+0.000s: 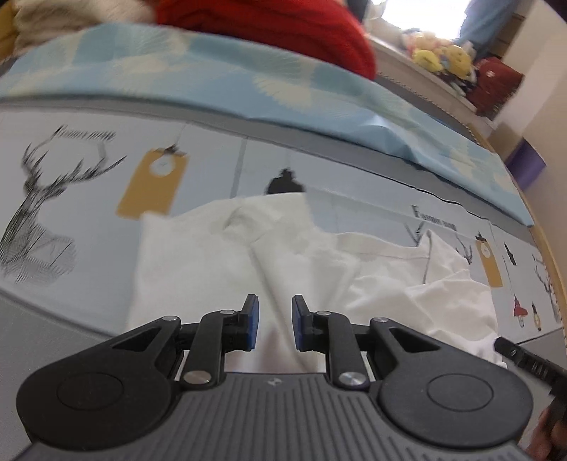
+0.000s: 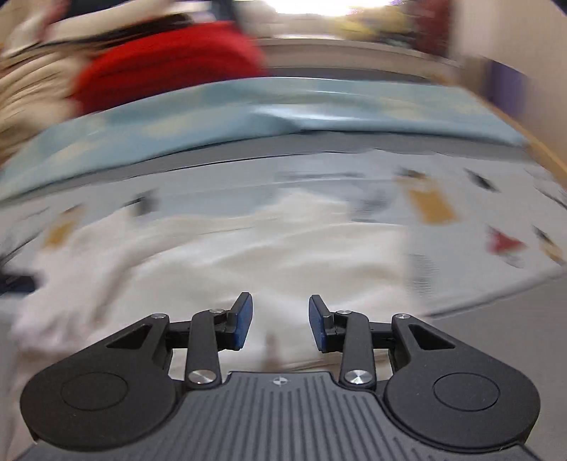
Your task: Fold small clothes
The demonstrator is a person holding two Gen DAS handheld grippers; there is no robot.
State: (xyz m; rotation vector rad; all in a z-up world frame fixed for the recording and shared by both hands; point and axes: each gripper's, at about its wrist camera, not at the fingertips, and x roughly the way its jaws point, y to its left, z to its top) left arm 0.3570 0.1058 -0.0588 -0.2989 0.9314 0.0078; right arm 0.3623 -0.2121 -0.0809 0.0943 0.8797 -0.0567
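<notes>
Hand-held grippers point(image 1: 275, 322) point(image 2: 280, 321) parted over rumpled white garment point(image 1: 219, 255) point(image 2: 269, 248).

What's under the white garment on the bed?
The white garment lies on a pale printed sheet with deer and tag motifs. Whatever print or object sits beneath the cloth is covered.

Each camera sits on a gripper and looks forward and down along its fingers, close above the bed. Both see the same white cloth point(image 1: 219, 269), the blue sheet point(image 1: 219, 81) and the red blanket point(image 1: 283, 32) behind; the right view is blurry.
</notes>
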